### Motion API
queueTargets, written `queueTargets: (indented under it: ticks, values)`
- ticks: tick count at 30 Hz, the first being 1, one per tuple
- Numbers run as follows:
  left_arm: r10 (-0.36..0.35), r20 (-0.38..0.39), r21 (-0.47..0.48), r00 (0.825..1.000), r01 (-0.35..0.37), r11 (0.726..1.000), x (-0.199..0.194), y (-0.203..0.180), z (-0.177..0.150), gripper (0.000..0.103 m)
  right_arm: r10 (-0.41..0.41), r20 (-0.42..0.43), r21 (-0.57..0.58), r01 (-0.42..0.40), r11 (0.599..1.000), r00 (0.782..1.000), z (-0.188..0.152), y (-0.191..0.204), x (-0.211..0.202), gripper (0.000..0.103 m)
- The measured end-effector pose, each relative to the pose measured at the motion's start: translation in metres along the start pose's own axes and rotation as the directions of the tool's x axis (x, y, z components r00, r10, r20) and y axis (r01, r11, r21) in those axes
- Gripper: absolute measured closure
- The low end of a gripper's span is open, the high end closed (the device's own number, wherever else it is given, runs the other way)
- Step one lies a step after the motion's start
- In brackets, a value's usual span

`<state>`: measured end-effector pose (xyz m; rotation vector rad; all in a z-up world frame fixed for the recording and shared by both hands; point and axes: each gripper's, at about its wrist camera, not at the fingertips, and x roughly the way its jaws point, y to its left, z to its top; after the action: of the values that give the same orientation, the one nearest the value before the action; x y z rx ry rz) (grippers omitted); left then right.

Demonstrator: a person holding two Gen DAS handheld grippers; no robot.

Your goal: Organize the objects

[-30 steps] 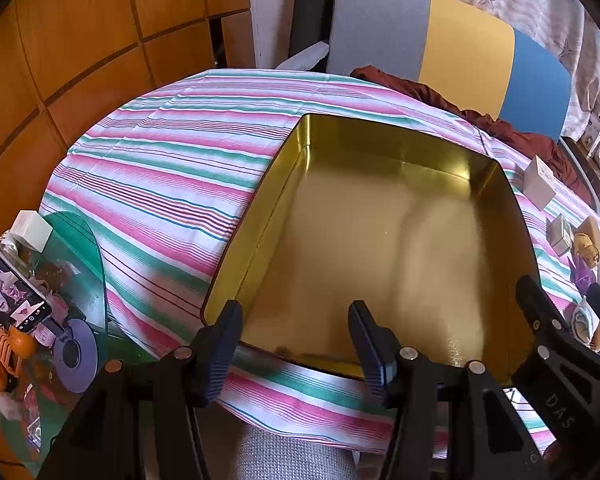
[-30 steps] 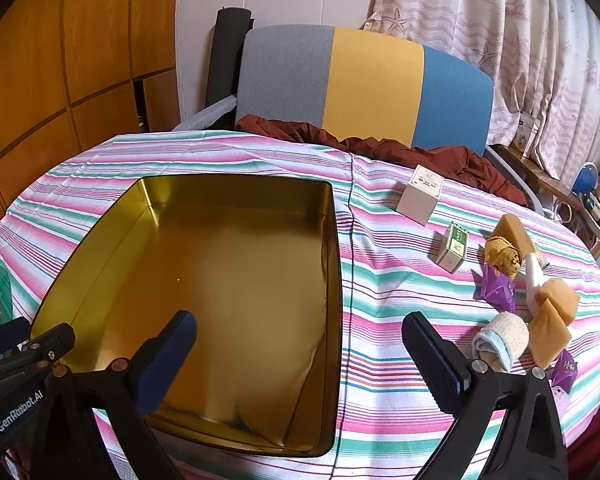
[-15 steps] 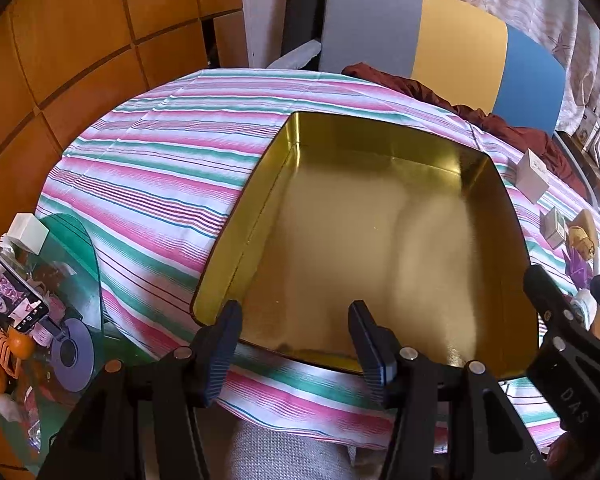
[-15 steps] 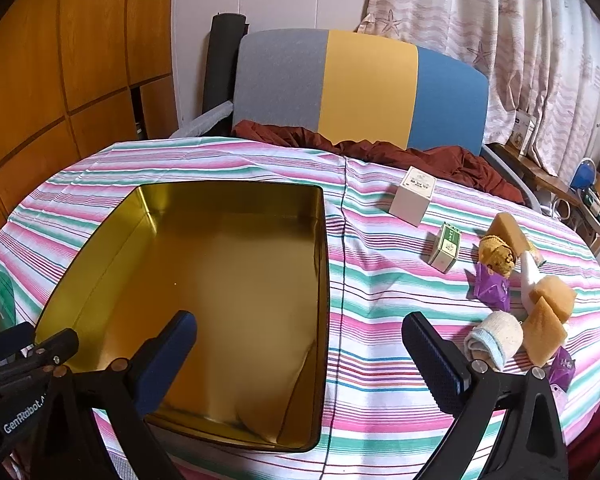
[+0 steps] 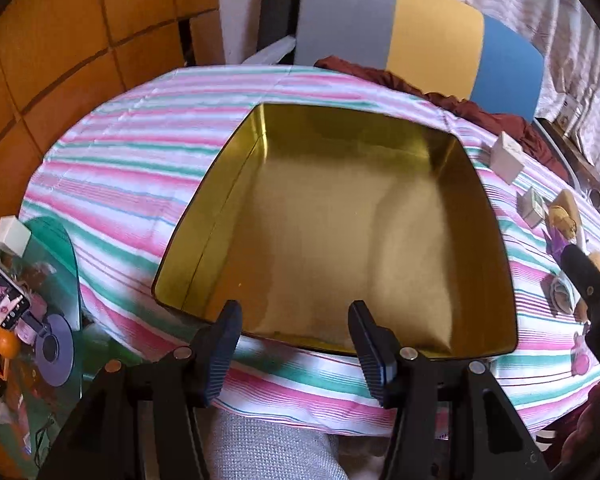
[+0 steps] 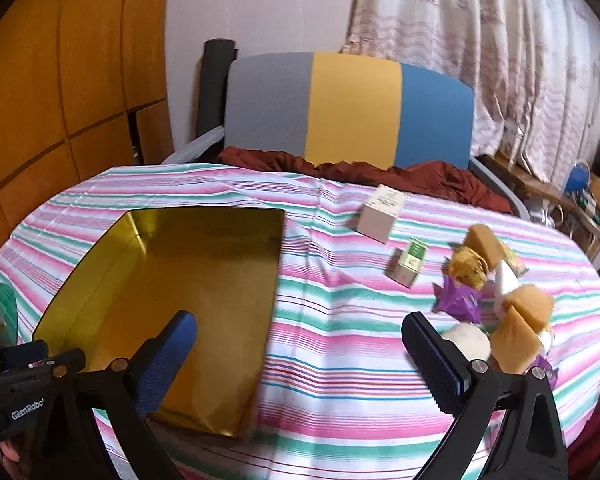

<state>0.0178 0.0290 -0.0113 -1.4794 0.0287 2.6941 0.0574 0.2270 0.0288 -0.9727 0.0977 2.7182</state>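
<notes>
An empty gold tin tray (image 5: 236, 168) (image 6: 100, 256) lies on the striped tablecloth. My left gripper (image 5: 296, 340) is open and empty over the tray's near edge. My right gripper (image 6: 300, 356) is open wide and empty above the cloth, right of the tray. To the right lie a white box (image 6: 381, 218) (image 5: 508, 160), a small green-labelled box (image 6: 409, 261) (image 5: 533, 207), a yellow fuzzy toy (image 6: 468, 270), purple wrapped pieces (image 6: 456, 300), tan sponge wedges (image 6: 520, 320) and a white roll (image 6: 468, 340).
A grey, yellow and blue chair back (image 6: 348, 108) with dark red cloth (image 6: 360, 168) stands behind the table. A green glass side table (image 5: 48, 280) with clutter sits low on the left. Curtains (image 6: 480, 60) hang at the right, wooden panels (image 6: 60, 80) at the left.
Both grippers have pulled back and risen from the table, so the tray looks smaller and farther. The right view has turned right. Both grippers remain open and empty.
</notes>
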Motion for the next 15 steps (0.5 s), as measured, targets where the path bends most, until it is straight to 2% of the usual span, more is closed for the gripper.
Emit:
queueTargets:
  ticks: [3, 6, 11, 15]
  values:
    - [-0.013, 0.036, 0.028, 0.999, 0.012, 1.000, -0.009, -0.011, -0.004, 0.047, -0.011, -0.025, 0.015, 0.012, 1.000, 1.000, -0.005, -0.019, 0.001, 0.000]
    - [-0.057, 0.069, 0.054, 0.996, 0.053, 0.997, -0.017, -0.023, -0.007, 0.047, -0.041, -0.030, 0.014, 0.041, 0.999, 0.999, -0.016, -0.041, -0.006, 0.000]
    - [-0.145, 0.070, 0.099, 0.987, 0.138, 0.985, -0.023, -0.039, -0.014, 0.047, -0.070, -0.038, 0.090, 0.073, 0.993, 0.997, -0.037, -0.097, -0.020, 0.000]
    - [-0.223, 0.048, 0.160, 0.974, 0.212, 0.964, -0.024, -0.056, -0.022, 0.047, -0.151, -0.072, 0.126, 0.160, 0.979, 0.986, -0.056, -0.142, -0.025, 0.000]
